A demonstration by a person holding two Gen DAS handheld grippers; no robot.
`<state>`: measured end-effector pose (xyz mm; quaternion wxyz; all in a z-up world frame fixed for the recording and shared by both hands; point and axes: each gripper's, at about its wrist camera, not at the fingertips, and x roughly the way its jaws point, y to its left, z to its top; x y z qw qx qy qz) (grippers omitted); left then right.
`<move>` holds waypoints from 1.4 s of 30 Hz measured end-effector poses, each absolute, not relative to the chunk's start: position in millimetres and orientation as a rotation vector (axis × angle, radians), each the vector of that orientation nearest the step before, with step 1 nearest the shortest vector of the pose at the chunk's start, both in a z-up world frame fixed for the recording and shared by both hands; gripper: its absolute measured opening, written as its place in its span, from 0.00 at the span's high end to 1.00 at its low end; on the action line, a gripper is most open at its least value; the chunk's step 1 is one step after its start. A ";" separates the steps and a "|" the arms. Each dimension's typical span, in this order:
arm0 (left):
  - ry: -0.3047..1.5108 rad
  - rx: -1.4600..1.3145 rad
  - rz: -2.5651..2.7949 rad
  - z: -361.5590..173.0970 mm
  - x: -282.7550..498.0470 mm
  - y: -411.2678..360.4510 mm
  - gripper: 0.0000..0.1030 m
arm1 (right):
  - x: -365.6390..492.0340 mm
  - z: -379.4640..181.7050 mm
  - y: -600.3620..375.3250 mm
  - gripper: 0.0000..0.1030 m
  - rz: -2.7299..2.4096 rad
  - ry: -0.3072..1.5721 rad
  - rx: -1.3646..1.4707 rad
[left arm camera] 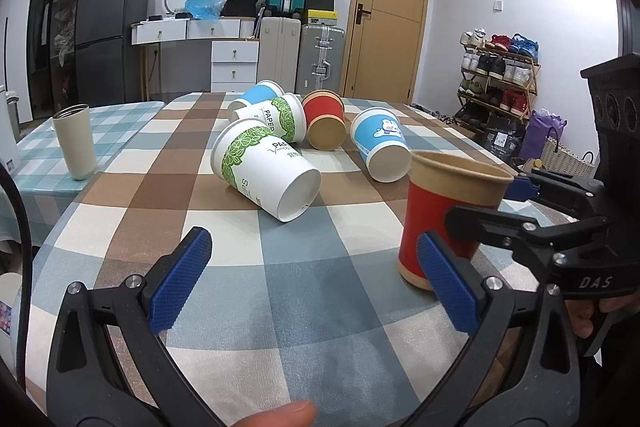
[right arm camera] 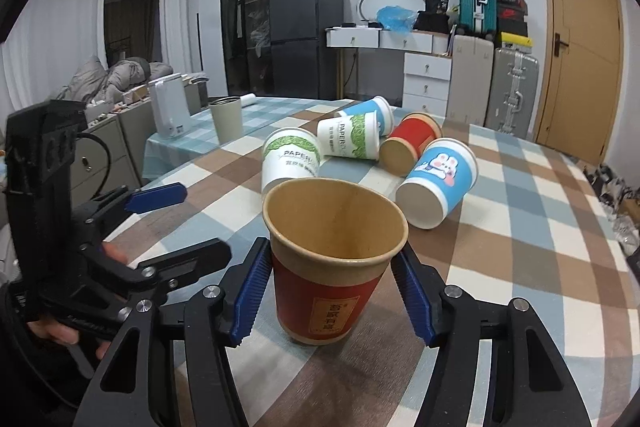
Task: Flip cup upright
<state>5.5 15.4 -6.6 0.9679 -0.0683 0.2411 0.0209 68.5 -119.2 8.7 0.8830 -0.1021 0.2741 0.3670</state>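
A red and brown paper cup [right arm camera: 330, 267] stands upright on the checked tablecloth, between the blue pads of my right gripper [right arm camera: 332, 291]. The pads sit close to its sides; a small gap shows on each side, so the jaws look open around it. The same cup [left arm camera: 444, 219] shows at the right of the left wrist view with the right gripper [left arm camera: 496, 207] around it. My left gripper [left arm camera: 316, 283] is open and empty over the cloth, left of that cup. Several cups lie on their sides beyond: a green-leaf one [left arm camera: 264, 167], a blue rabbit one [left arm camera: 380, 143], another red one [left arm camera: 324, 125].
A beige steel tumbler [left arm camera: 74, 141] stands upright at the far left on the blue checked cloth. A white kettle [right arm camera: 170, 107] stands behind it. The table's right edge [right arm camera: 600, 227] curves away. Suitcases, drawers and a fridge line the far wall.
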 end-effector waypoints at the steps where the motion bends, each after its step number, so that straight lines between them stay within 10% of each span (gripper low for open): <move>1: 0.487 -0.138 0.042 -6.7 6.0 14.9 0.01 | 69.5 8.0 -116.9 0.39 0.755 0.565 -0.218; 11: 0.487 -0.137 0.042 -6.9 5.1 15.1 0.01 | 73.3 4.6 -113.9 0.35 0.767 0.562 -0.217; 23: 0.469 -0.136 0.015 -4.4 12.5 13.8 0.01 | 67.7 14.4 -156.1 0.00 0.823 0.486 -0.078; 42: 0.449 -0.122 -0.035 -11.8 20.0 4.3 0.01 | 55.9 13.3 -190.4 0.00 0.876 0.453 -0.006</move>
